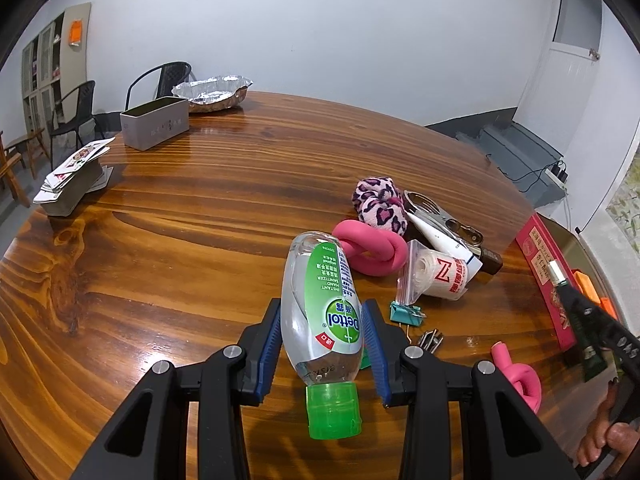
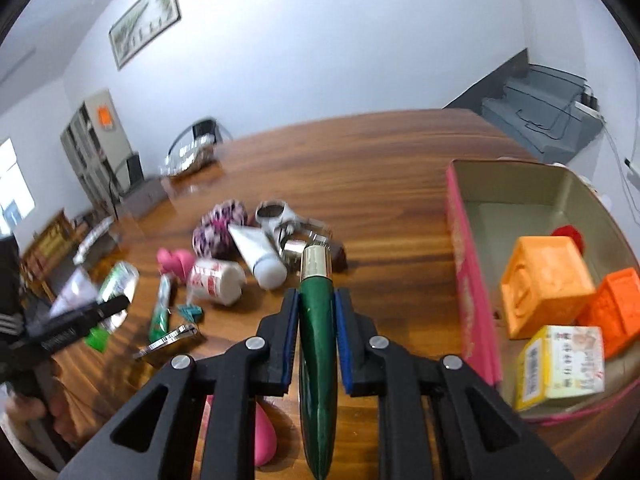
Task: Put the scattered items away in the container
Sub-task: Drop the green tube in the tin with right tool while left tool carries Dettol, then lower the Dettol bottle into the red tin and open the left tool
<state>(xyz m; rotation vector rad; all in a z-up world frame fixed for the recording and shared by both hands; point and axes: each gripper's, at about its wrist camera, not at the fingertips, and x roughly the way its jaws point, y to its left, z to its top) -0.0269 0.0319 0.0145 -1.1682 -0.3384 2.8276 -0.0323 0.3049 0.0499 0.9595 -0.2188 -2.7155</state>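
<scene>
My left gripper [image 1: 322, 320] is shut on a clear Dettol hand sanitizer bottle [image 1: 318, 300] with a green cap, held above the wooden table [image 1: 200, 220]. My right gripper [image 2: 316, 312] is shut on a dark green tube [image 2: 318, 340] with a gold cap, held left of the pink container [image 2: 468, 280]. The container holds two orange blocks [image 2: 544, 284] and a yellow-white box [image 2: 560, 364]. Scattered on the table lie a pink knotted toy [image 1: 372, 252], a leopard-print sock ball [image 1: 380, 204], a white tube [image 2: 258, 252], a bagged white roll [image 1: 436, 276], a teal binder clip [image 1: 408, 314] and metal pieces [image 1: 444, 220].
A grey tin [image 1: 154, 122], a foil-lined dish [image 1: 212, 92] and a stack of playing cards [image 1: 74, 176] sit at the far left of the table. Another pink knot [image 1: 520, 376] lies near the front right. Chairs stand beyond the table.
</scene>
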